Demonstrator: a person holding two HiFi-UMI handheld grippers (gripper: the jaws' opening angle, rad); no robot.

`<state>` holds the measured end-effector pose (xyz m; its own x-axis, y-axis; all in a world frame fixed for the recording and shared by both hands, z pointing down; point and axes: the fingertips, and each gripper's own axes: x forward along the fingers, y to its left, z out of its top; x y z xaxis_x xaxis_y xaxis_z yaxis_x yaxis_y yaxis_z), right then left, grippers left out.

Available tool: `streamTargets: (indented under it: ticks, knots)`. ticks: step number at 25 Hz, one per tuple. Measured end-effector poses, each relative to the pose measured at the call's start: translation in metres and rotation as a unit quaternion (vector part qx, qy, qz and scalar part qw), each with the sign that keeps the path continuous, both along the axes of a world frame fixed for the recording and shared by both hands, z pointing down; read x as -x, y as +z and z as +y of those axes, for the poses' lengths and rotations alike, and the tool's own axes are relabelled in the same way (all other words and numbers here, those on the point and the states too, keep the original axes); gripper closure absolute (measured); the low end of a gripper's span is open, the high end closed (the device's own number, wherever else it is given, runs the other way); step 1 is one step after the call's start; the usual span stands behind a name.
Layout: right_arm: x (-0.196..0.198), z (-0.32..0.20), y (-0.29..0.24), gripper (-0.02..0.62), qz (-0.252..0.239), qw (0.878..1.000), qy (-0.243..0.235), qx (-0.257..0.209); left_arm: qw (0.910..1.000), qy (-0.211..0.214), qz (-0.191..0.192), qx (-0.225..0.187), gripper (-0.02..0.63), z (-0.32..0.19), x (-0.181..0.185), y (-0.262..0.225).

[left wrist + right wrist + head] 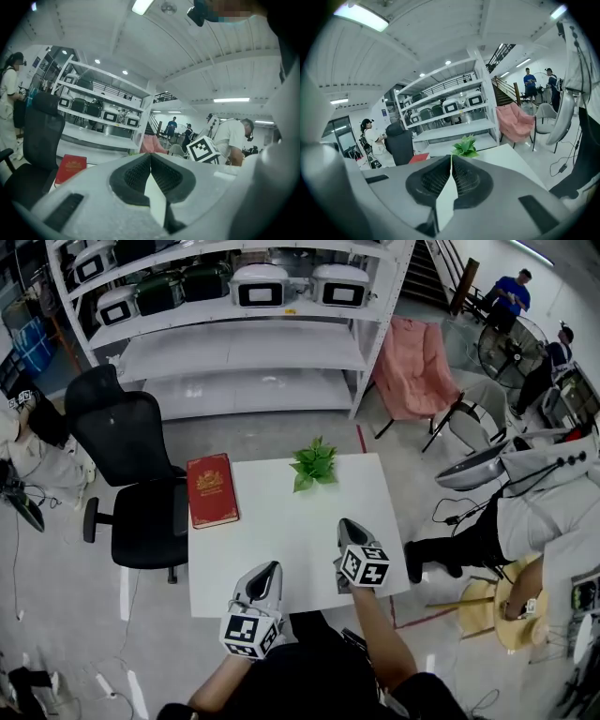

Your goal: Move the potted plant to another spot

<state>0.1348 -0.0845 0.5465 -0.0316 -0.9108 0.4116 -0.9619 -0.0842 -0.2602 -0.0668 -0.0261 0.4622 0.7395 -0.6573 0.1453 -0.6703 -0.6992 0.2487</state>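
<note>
The potted plant (pixel 314 465) is sitting at the table's (pixel 281 554) far edge, well beyond the right gripper (pixel 347 525) and left gripper (pixel 270 569), both hovering pressed together.

We find the table (pixel 281 559) bare from its near edge up to the plant (pixel 314 464), which leaves the right gripper (pixel 346 524) an open line to it. The book (pixel 212 489) occupies the far left corner, well apart from the plant, with open surface between them. A chair (pixel 131 456) crowds the left edge. A person's leg (pixel 441 549) lies near the right near corner.
</note>
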Motion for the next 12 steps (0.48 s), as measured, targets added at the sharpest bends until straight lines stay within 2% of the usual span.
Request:
streamTargets:
  ticks: [7, 12]
  knots:
    - [0.053, 0.086, -0.039, 0.583, 0.029, 0.999, -0.02, -0.039, 0.9998, 0.015, -0.006, -0.01, 0.589, 0.05, 0.017, -0.007]
    - [0.073, 0.13, -0.06, 0.583, 0.033, 0.997, -0.033, -0.059, 0.9996, 0.011, -0.01, -0.023, 0.589, 0.076, 0.019, -0.016]
